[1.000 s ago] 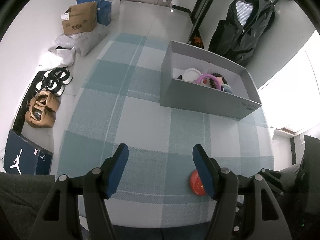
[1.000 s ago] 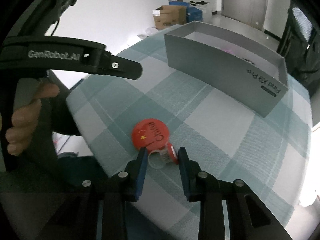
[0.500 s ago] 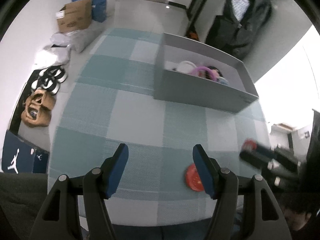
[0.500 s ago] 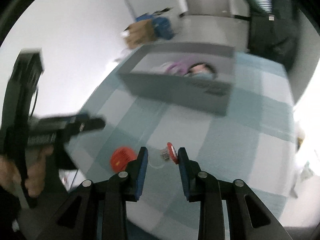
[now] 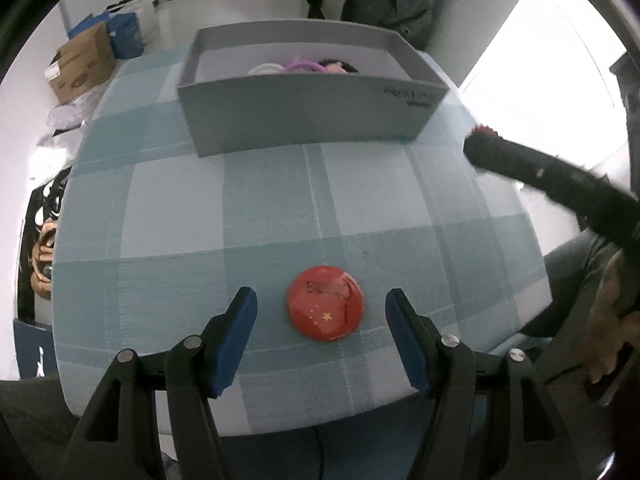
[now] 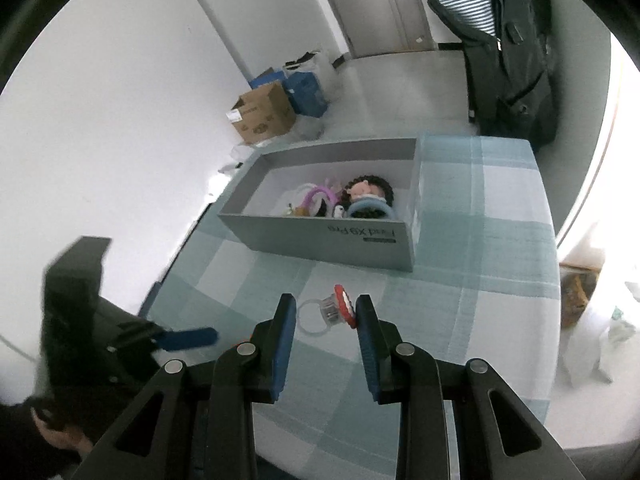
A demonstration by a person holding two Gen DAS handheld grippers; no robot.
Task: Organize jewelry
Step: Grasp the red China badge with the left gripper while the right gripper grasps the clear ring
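In the right wrist view, the right gripper holds a toy ring between its blue fingers, low in the middle of the frame and above the checked tablecloth. The ring has a clear plastic band on its left side, a small clear setting in the middle, and a flat red top with a white edge that stands upright against the right finger. The jaws are narrow, closed on this ring. Above it, in the middle of the frame, stands a grey cardboard box with printed letters on its near wall. Inside the box, toward its right end, lie a pink bracelet, a blue bracelet and a small piece with a pink face and dark hair; other small pieces beside them are too small to tell. In the left wrist view, the left gripper is wide open, with nothing between the fingers. A round red badge lies flat on the tablecloth in the lower middle of the frame, between the two open fingers and touching neither. It is shiny, with small yellow stars and darker letters that are blurred.
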